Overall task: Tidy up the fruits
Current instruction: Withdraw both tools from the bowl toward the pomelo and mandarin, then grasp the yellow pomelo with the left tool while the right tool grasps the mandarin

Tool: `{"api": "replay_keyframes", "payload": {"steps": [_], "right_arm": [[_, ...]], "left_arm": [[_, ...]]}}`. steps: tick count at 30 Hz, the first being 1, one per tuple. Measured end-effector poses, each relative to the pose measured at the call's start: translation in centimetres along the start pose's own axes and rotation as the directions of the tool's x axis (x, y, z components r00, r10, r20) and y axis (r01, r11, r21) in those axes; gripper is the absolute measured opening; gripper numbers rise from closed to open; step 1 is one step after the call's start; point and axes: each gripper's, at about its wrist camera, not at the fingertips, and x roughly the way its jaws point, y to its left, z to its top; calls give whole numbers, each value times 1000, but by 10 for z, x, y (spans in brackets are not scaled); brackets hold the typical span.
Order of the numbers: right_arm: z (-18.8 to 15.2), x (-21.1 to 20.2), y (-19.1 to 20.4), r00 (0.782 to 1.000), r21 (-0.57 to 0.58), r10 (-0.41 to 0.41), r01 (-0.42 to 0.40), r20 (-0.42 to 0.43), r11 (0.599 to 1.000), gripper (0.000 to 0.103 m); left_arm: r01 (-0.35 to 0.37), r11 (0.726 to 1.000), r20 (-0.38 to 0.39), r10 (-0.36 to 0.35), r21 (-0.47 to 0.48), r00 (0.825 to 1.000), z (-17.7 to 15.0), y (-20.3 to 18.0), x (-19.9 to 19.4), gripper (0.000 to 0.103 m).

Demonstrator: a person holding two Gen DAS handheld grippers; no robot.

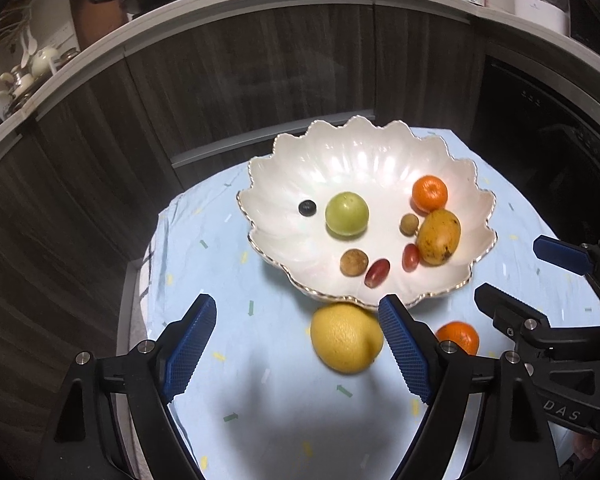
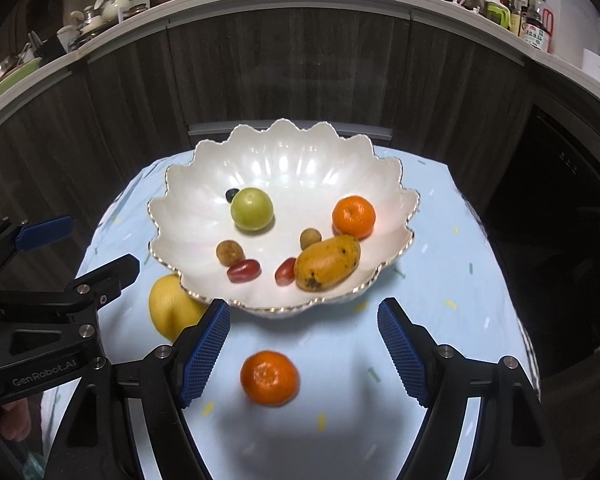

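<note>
— Fruits, mostly in the scalloped pearly-white bowl with gilt rim point(image 2: 396, 204) on the worktop under a pale blue patterned cloth point(image 2: 452, 320): round green fruit point(image 2: 252, 209), orange mandarin point(image 2: 353, 216), speckled yellow-brown mango point(image 2: 326, 262), two brown longans point(image 2: 229, 251), two red oblong grapes point(image 2: 243, 271), dark blueberry point(image 1: 307, 208).

— Which way for the mango?

— Long axis slanted in the right wrist view, low at left, high at right; nearly upright in the left wrist view, leaning against the mandarin. Grape by the longan lying almost level in the right view.

— Outside the bowl?

— Large yellow citrus point(image 1: 346, 338) just beside the near rim, touching it as far as visible; second orange mandarin point(image 2: 269, 377) on the cloth, apart from the bowl.

— Grippers?

— Left gripper point(image 1: 296, 344) spread wide, blue pads clear of the citrus, nothing pinched. Right gripper point(image 2: 303, 344) likewise wide, mandarin below between the fingers, untouched.

— Differences between views?

— Blueberry fully visible only from the left; from the right, half hidden behind the green fruit. Citrus whole from the left, partly covered by a finger from the right.
</note>
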Motion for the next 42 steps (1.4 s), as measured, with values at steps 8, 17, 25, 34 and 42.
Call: {"api": "replay_keyframes", "payload": {"steps": [8,17,25,34,42], "right_arm": [[-18,1,7,1000,-4,-10,10,-16,1000,77],[-35,10,10,999,-8,-28,28,-41,1000,77],[-44,26,6,997,5,-21,21,-81,1000,77],[-48,44,4,992,28,10,-7,-127,1000,77],[-48,57,6,990,29,32,-28,-138,999,77]], "left_arm": [[42,998,-22,-41,53,999,-11,-5,9,83],[100,991,-61,-95,86,994,-26,-12,28,83],[130,985,-80,-122,115,989,-32,-20,46,83],[152,980,-92,-140,130,986,-36,-23,65,83],[158,980,-113,-145,121,983,-38,-23,85,81]]}}
